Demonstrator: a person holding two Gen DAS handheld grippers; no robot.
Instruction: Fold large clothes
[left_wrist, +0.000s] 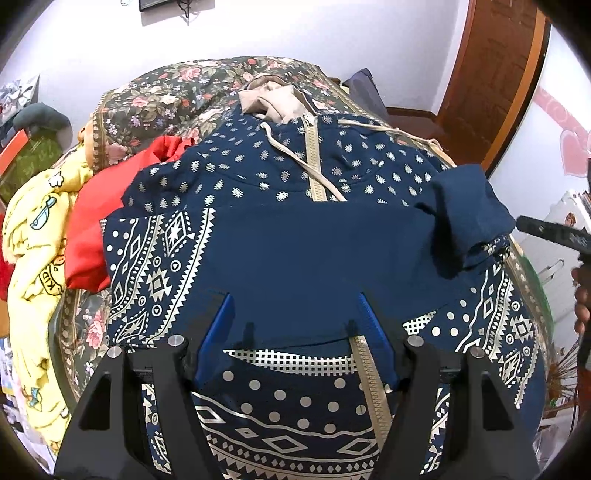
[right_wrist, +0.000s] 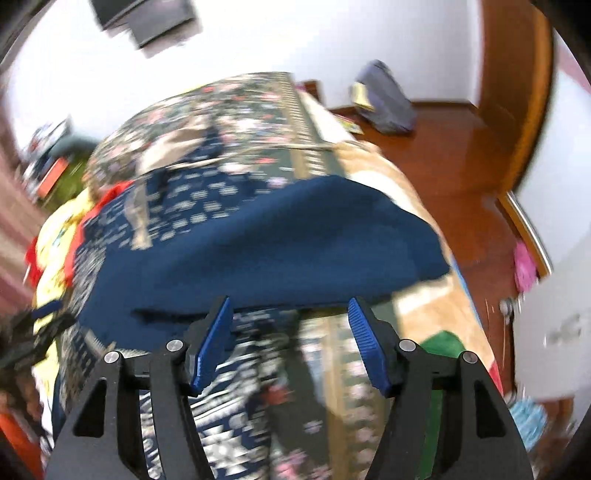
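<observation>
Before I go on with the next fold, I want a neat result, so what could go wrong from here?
Three risks, as I judge them:
1. The folded sleeve is bunched at its cuff, so folding over it may trap a lump.
2. The loose drawstring crosses the zipper and could catch in a fold.
3. Both the left tongs and right tongs are open, so nothing holds the hoodie. The red garment touching its edge could drag along.

Only readable bit is "KID" on the yellow blanket, printed sideways near its edge. Everything else is too blurry.
</observation>
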